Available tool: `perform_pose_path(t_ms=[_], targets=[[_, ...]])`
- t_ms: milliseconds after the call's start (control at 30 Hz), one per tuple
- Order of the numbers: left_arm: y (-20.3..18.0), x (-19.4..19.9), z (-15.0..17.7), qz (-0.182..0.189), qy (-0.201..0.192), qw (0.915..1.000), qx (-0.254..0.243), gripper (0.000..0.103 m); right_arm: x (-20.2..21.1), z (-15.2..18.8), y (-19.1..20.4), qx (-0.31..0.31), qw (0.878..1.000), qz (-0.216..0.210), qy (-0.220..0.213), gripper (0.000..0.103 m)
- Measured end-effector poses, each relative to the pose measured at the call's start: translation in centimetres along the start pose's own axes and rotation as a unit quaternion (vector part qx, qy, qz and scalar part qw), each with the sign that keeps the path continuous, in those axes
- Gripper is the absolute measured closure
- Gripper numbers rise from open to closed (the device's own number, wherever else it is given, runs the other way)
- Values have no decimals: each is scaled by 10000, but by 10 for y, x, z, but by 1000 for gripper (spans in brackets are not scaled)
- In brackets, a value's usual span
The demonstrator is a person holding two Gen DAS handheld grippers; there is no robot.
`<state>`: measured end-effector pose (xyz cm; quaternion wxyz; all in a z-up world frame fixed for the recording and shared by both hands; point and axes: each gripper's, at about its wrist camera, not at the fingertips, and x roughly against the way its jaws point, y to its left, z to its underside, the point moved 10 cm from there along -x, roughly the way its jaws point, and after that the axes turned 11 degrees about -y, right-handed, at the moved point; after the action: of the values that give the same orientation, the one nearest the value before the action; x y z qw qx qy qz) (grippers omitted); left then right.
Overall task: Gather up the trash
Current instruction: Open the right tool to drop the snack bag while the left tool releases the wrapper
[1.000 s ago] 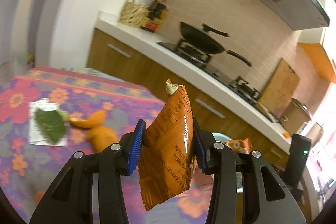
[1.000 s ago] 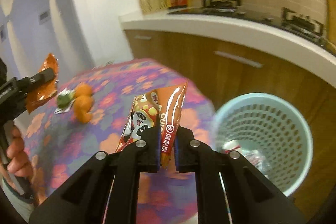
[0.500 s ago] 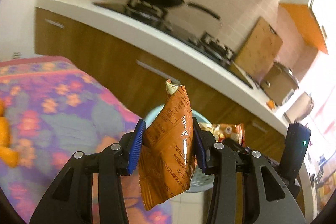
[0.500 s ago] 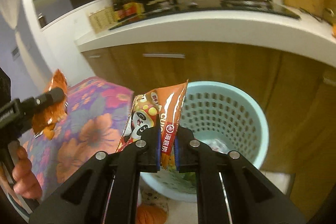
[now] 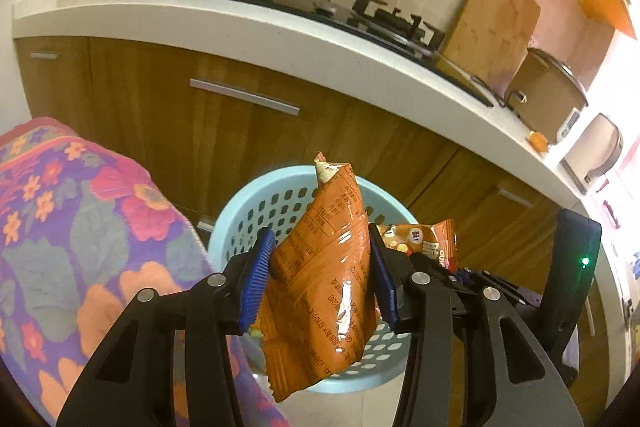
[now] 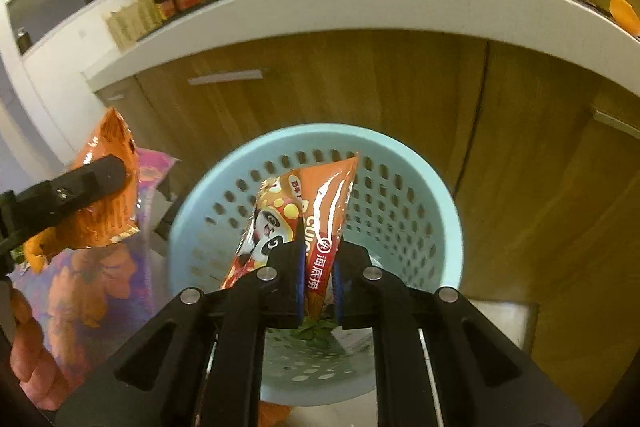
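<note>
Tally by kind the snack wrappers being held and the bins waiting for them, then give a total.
Snack wrappers: 2, the plain orange wrapper and the panda wrapper
Waste baskets: 1, the light blue basket
Total: 3

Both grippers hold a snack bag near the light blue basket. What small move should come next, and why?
Probably let the jaws finish opening on the left gripper: its shiny orange snack bag hangs over the light blue perforated plastic basket, so it should fall inside. The right gripper, shut on the panda-print orange snack bag, can release next.
</note>
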<state>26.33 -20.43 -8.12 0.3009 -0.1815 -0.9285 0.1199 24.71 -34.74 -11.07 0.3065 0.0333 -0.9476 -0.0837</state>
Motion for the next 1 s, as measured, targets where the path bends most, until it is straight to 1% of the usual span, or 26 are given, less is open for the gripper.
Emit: perform_pose_path(t_ms=[67,100,167,200,400,500,667,767,933,967,1000], targets=[[0,-7,1,-60,50,10000,-48,54,-4,3,-2,10,10000,27,62,90],[0,-9,2,-69,67,9999,-69,50,-5,5,-4,-17,10000,30,74,84],[0,-14,4,-73,128,9998,-94,47,-5,7,-7,-61,9999,29,92,80],[0,-16,5,-72,150,9998,-97,45,-5,8,-9,-59,9999,39,95,80],[3,-16,9,-63,183,9998,-62,42,3,8,-17,-107,9999,73,32,80],[7,-8,7,-135,70,9998,-95,37,7,5,-15,-83,9999,71,-49,80],[5,3,5,-189,-24,9996,-217,33,19,1,-6,-6,9998,24,-190,80],[4,13,3,-219,-130,9992,-292,33,27,-3,0,32,9996,-7,-265,80],[4,34,-2,-220,-307,9986,-358,26,42,-11,11,115,9990,-54,-431,80],[5,40,-3,-188,-356,9987,-325,26,44,-12,13,149,9988,-46,-470,80],[7,45,-4,-179,-398,9986,-305,25,47,-13,15,171,9986,-37,-505,76]])
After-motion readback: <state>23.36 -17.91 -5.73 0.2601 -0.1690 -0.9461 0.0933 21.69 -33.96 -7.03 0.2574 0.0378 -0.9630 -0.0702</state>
